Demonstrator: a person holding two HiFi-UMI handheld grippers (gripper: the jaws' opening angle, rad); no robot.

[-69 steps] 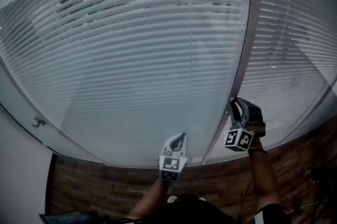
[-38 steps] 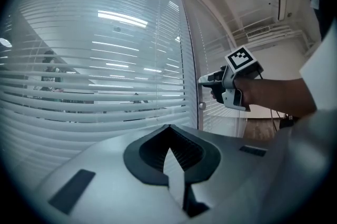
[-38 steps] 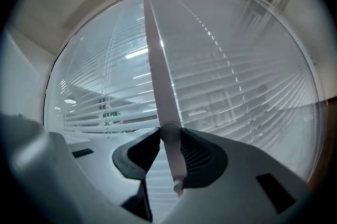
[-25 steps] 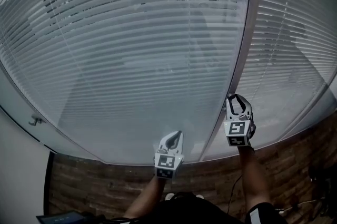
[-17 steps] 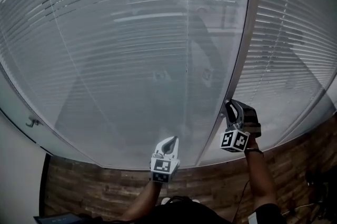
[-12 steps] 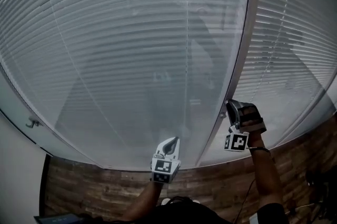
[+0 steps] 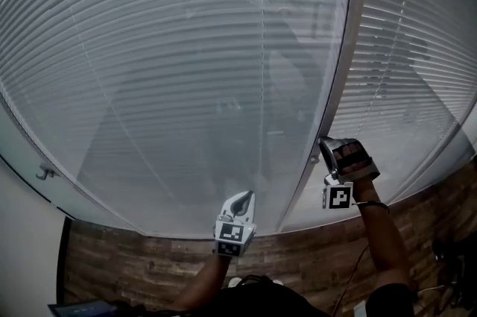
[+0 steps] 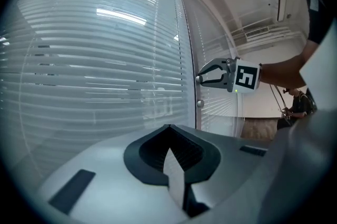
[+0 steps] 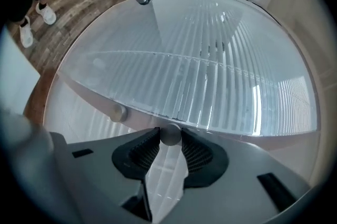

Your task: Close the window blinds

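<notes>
We see the right gripper (image 7: 325,145) at the lower right of the head view. Its fingers (image 9: 145,150) are parted only as far as a small round knob (image 9: 170,134) demands — both ridged pads press on it from either side. The knob sits on the pale frame post (image 7: 341,77) that runs up between two panes. A second knob (image 9: 116,112) shows near it on the same post, untouched. The left gripper (image 7: 249,195), at the bottom centre, has its fingers (image 8: 189,153) drawn together on nothing, tips aimed at the glass. The blinds (image 7: 179,62) fill the frame above both grippers — their slats lie close together in the big left pane.
</notes>
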